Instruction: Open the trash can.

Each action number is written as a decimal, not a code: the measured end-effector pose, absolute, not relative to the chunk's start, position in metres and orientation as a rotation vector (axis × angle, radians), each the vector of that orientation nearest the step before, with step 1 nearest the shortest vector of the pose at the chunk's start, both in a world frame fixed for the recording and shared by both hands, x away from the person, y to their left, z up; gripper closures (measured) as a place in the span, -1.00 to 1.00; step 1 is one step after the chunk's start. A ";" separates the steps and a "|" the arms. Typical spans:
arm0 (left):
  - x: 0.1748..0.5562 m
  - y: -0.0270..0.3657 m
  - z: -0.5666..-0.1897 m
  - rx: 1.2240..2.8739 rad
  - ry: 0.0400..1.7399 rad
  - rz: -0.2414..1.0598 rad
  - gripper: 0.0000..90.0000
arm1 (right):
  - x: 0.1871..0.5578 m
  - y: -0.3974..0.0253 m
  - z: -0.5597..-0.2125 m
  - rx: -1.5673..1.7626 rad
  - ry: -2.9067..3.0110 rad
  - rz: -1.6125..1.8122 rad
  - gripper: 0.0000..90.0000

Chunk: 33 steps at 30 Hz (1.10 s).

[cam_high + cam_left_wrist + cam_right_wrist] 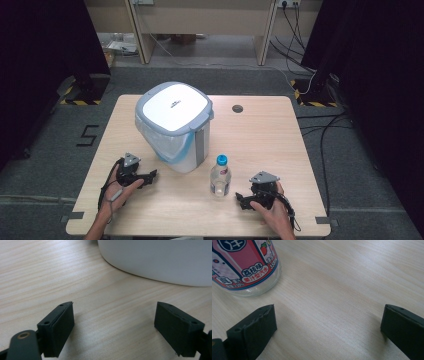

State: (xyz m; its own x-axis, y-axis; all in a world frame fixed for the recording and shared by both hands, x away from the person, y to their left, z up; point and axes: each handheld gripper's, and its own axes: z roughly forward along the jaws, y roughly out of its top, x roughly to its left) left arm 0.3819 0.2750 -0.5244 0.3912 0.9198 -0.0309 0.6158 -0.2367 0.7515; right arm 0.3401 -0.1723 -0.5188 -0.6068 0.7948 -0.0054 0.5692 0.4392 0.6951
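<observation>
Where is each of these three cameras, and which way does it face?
High view: above the person's side, looking forward and down on the table, bin and bottle; forearms, left gripper and right gripper show.
Left gripper view: rides the left gripper, facing the bin's base; open jaws show.
Right gripper view: rides the right gripper, bottle upper left; open jaws show.
Shared: all see the tabletop.

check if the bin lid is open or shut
Shut: the white lid lies flat inside the grey rim of the bin.
</observation>
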 end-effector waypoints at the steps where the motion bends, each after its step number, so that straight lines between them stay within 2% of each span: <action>1: 0.383 0.276 -0.524 1.950 1.319 0.558 -0.64 | 0.340 -0.172 -0.519 1.166 2.364 0.952 -0.99; 2: 0.386 0.280 -0.524 1.923 1.330 0.563 -0.60 | 0.340 -0.172 -0.519 1.168 2.364 0.952 -0.99; 8: 0.402 0.297 -0.514 1.848 1.364 0.569 -0.60 | 0.340 -0.172 -0.519 1.166 2.364 0.953 -0.99; 18: 0.463 0.322 -0.509 1.776 1.436 0.608 -0.61 | 0.340 -0.172 -0.519 1.168 2.362 0.951 -0.99; 33: 0.514 0.317 -0.512 1.729 1.405 0.580 -0.63 | 0.350 -0.178 -0.519 1.212 2.333 0.941 -0.99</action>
State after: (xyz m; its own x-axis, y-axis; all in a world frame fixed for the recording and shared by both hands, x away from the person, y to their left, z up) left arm 0.5144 0.3165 -0.5121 0.2731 0.9520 -0.1385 0.5766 -0.0468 0.8157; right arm 0.3496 -0.1784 -0.5185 -0.5740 0.8189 -0.0022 0.5881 0.4141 0.6948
